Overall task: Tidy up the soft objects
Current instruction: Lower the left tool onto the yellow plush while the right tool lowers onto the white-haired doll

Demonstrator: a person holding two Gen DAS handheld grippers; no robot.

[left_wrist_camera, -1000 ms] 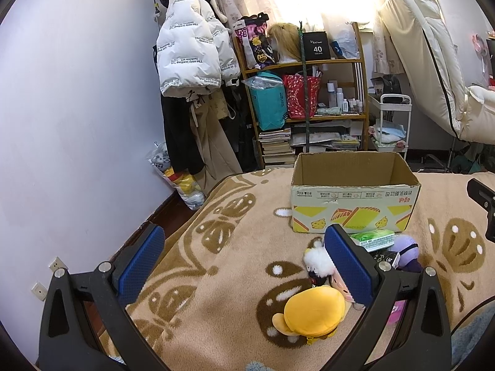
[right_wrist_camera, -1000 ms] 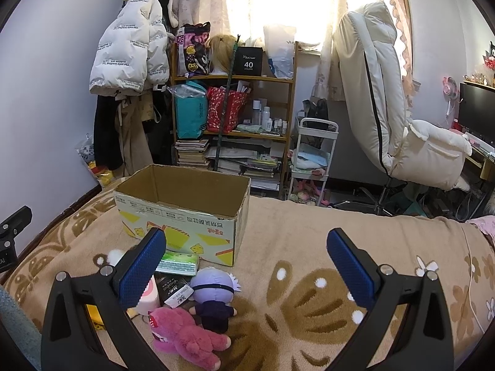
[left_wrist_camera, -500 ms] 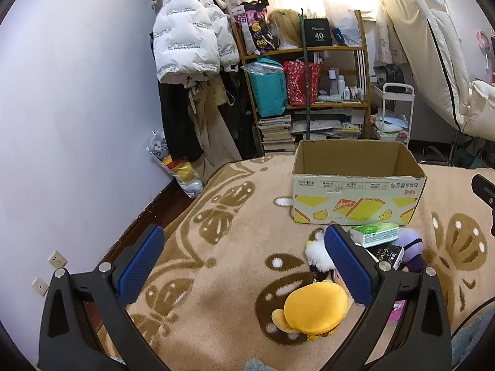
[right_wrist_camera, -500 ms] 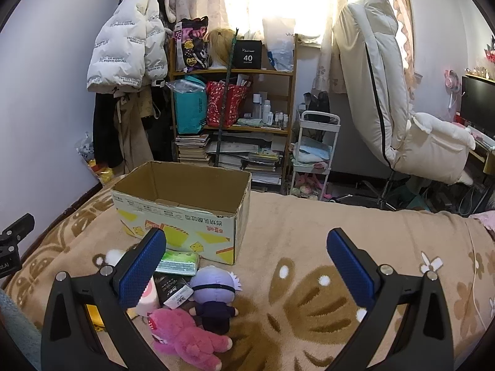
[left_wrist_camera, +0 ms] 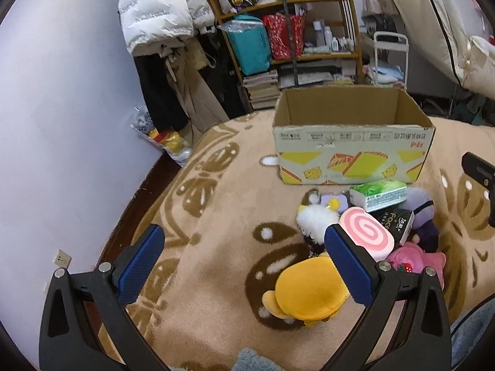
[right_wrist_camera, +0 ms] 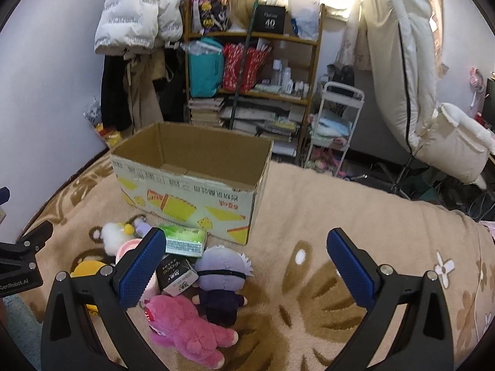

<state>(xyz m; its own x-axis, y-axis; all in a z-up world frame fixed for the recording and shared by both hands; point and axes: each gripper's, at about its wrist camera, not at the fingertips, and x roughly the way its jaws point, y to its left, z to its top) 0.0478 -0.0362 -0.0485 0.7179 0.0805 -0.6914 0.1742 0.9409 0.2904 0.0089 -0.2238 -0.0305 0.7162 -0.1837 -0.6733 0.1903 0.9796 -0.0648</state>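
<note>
Both views have tipped downward and nearer the toy pile, suggesting a first pick is close. The left claw and right claw stand wide apart, holding nothing. Fuzzy pink plush, smooth yellow plush and purple doll lie on the bed's woolly blanket, near the stiff, empty cardboard box.

The left gripper (jaws spread wide) hangs over the yellow plush near the cardboard box.

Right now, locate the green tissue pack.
The green tissue pack lies on the blanket just in front of the cardboard box, beside the purple-haired doll.
</note>
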